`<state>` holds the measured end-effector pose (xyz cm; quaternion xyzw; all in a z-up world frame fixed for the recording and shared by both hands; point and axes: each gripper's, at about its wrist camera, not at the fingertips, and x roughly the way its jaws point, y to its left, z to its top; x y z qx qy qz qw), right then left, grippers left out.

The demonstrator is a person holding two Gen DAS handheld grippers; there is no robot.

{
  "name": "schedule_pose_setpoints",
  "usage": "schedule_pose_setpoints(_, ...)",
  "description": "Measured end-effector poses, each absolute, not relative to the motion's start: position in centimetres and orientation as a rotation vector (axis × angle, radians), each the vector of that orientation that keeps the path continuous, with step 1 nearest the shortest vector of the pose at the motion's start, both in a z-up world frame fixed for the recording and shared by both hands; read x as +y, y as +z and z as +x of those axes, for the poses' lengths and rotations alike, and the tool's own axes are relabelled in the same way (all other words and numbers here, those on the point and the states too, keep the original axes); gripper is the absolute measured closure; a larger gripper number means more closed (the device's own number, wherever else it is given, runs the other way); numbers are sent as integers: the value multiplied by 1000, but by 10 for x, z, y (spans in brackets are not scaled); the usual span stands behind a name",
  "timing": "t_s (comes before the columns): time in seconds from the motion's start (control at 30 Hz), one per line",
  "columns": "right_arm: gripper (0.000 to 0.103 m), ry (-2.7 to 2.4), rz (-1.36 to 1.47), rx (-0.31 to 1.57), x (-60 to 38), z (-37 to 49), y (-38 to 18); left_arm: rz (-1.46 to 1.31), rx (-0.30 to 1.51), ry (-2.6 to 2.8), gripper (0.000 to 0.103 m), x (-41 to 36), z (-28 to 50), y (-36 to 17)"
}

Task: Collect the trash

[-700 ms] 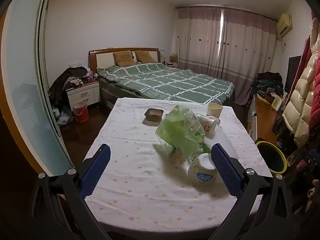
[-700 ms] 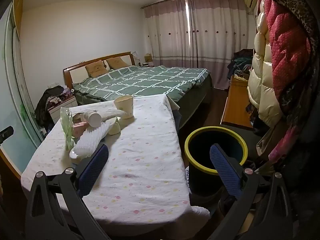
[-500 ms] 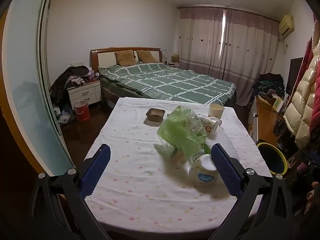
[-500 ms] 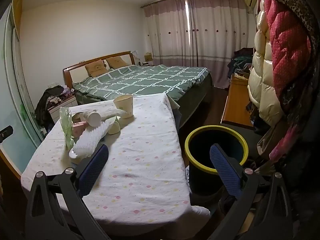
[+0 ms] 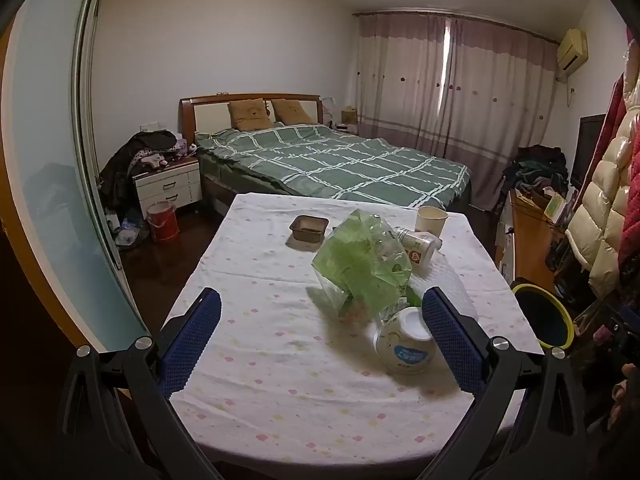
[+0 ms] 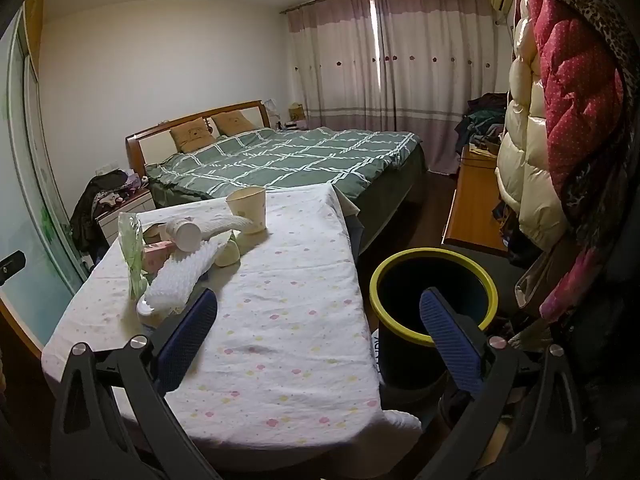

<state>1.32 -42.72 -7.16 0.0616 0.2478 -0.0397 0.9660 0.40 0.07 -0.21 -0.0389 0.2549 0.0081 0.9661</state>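
Trash lies on a table (image 5: 260,280) with a dotted white cloth: a green plastic bag (image 5: 362,266), an overturned paper bowl (image 5: 404,346), a tipped white bottle (image 5: 416,244), a paper cup (image 5: 430,218), a small brown tray (image 5: 309,227) and white foam wrap (image 6: 184,276). My left gripper (image 5: 320,336) is open and empty above the table's near edge, the bowl by its right finger. My right gripper (image 6: 318,336) is open and empty, straddling the table's right edge and a black bin with a yellow rim (image 6: 434,292).
A green checked bed (image 5: 332,160) stands behind the table. A nightstand (image 5: 168,184) and a red bucket (image 5: 162,222) are at the far left. Coats (image 6: 560,128) hang at the right above a wooden cabinet (image 6: 472,208). A glass sliding door (image 5: 48,184) runs along the left.
The left gripper has drawn back and risen slightly, so the table's trash sits a little lower in view. The right gripper has hardly moved. Both jaws stay open.
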Motion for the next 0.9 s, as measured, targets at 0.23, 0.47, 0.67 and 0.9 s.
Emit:
schedule_pose_setpoints(0.23, 6, -76, 124, 505, -427, 13, -73, -81, 517, 17, 4, 1, 4, -2)
schedule_pose_setpoints(0.47, 6, -78, 125, 513, -427, 16, -77, -77, 519, 15, 4, 0, 7, -5)
schedule_pose_setpoints(0.67, 6, -76, 126, 516, -427, 16, -78, -76, 523, 13, 4, 2, 7, -6)
schedule_pose_setpoints(0.9, 6, -78, 127, 519, -428, 18, -79, -75, 529, 15, 4, -1, 10, -10)
